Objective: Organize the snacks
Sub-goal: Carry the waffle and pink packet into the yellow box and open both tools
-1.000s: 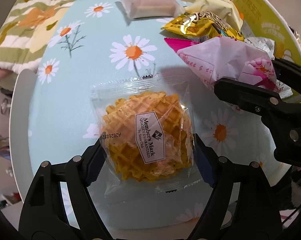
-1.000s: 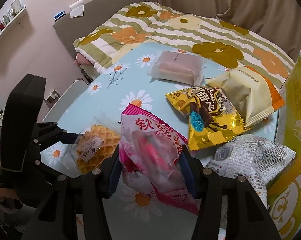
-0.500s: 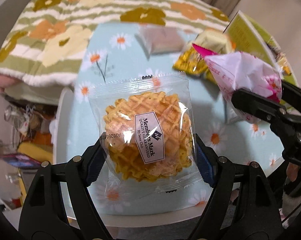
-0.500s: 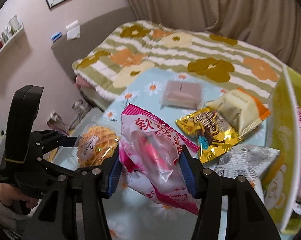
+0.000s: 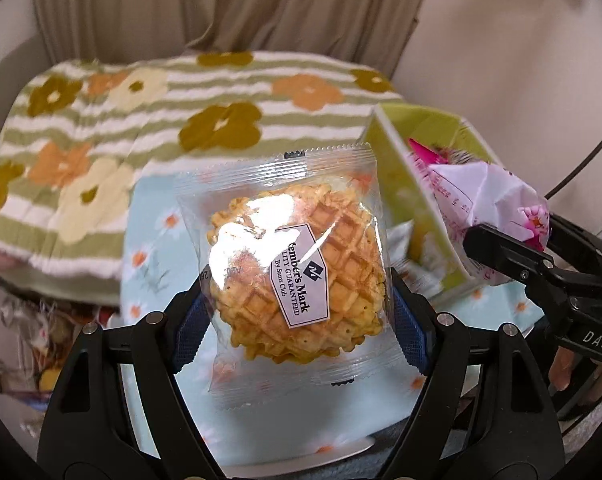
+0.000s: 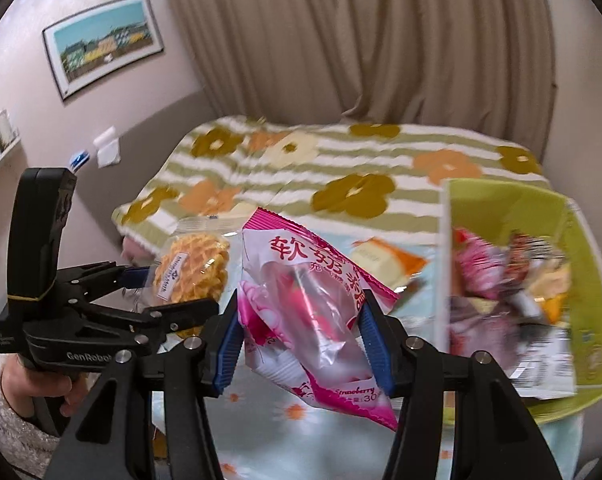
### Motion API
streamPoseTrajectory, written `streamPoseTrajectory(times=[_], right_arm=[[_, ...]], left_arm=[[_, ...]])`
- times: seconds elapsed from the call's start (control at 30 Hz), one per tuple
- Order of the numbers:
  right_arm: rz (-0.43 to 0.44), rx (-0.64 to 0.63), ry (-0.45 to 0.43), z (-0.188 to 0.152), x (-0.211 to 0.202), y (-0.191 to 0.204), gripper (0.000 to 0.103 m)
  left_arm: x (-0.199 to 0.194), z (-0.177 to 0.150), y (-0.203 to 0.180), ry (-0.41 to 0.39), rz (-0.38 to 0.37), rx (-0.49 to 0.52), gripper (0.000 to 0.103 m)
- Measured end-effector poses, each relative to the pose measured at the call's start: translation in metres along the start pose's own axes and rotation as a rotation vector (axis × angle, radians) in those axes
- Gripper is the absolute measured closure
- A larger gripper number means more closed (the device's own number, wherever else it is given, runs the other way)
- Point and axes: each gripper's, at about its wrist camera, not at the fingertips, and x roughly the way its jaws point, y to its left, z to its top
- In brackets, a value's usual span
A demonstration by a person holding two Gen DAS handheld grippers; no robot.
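Above the counter [image 5: 149, 216], my left hand-held gripper [image 5: 297, 312] pinched the brittle waffle packet [image 5: 289, 272] by its sides; my right hand-held gripper [image 6: 301, 344] squeezed the soft, slippery strawberry candy bag [image 6: 305, 300] beside the green box [image 6: 589, 280].

surface: daisy-print table [image 6: 301, 432] | on it: green box [image 6: 597, 280], orange-cream packet [image 6: 385, 260]

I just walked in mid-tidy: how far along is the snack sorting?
Done: several packets already lie in the green box. In hand: the left gripper clamps the waffle packet, the right gripper the pink strawberry bag. Left: at least the orange-and-cream packet on the table.
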Motion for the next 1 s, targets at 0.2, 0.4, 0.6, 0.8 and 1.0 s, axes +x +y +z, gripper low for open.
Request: streamPoseTrajectory(times=[0.2, 0.4, 0.6, 0.8, 1.0], right_arm=[[-0.069, -0.018, -0.018, 0.004, -0.040, -0.066, 0.053], [-0.117, -0.014, -0.022, 0.003, -0.069, -0.133, 0.053], [-0.126, 0.040, 0.013, -0.003, -0.077, -0.189, 0.053], [-0.121, 0.110, 0.044, -0.015, -0.070, -0.219, 0.053], [-0.127, 0.148, 0.077, -0.024, -0.062, -0.230, 0.053]], left_arm=[[0.012, 0.031, -0.075, -0.048, -0.028, -0.003, 0.026], [0.048, 0.051, -0.152, -0.049, -0.067, 0.002, 0.026], [0.088, 0.052, -0.211, 0.013, -0.096, 0.029, 0.026], [0.116, 0.042, -0.235, 0.057, -0.033, 0.090, 0.022], [0.115, 0.035, -0.233, 0.045, -0.014, 0.101, 0.005]])
